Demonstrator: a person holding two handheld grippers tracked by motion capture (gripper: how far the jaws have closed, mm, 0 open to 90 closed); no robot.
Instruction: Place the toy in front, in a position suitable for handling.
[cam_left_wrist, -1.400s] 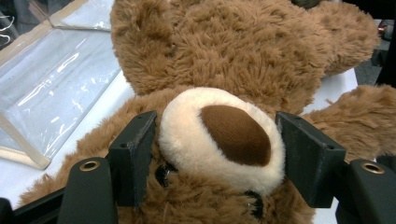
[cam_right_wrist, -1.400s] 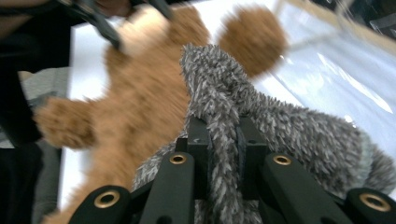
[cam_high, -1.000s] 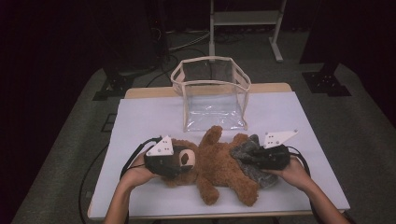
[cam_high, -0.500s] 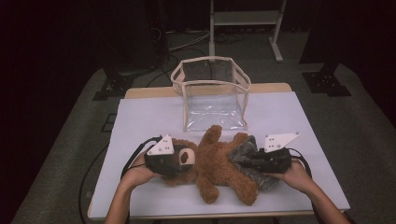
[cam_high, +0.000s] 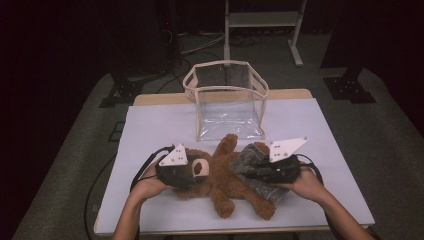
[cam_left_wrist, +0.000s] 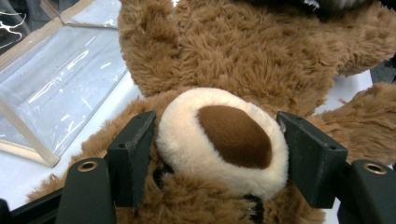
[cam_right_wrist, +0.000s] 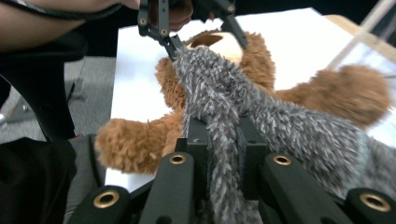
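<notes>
Centrally in the frame, the left gripper (cam_left_wrist: 217, 154) clamps the teddy bear's muzzle (cam_left_wrist: 219, 140); the right gripper (cam_right_wrist: 223, 140) pinches grey fuzzy cloth (cam_right_wrist: 261, 116) draped over it.

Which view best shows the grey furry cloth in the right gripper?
The right gripper view: the grey furry cloth runs, pinched, between the right gripper jaws across the teddy bear. The high view shows it small beside the bear.

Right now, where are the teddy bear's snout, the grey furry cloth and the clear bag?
teddy bear's snout (cam_left_wrist: 219, 140): left gripper view, on the cream muzzle.
grey furry cloth (cam_right_wrist: 219, 105): right gripper view, on the pinched fold.
clear bag (cam_high: 227, 112): high view, on the transparent front wall.
</notes>
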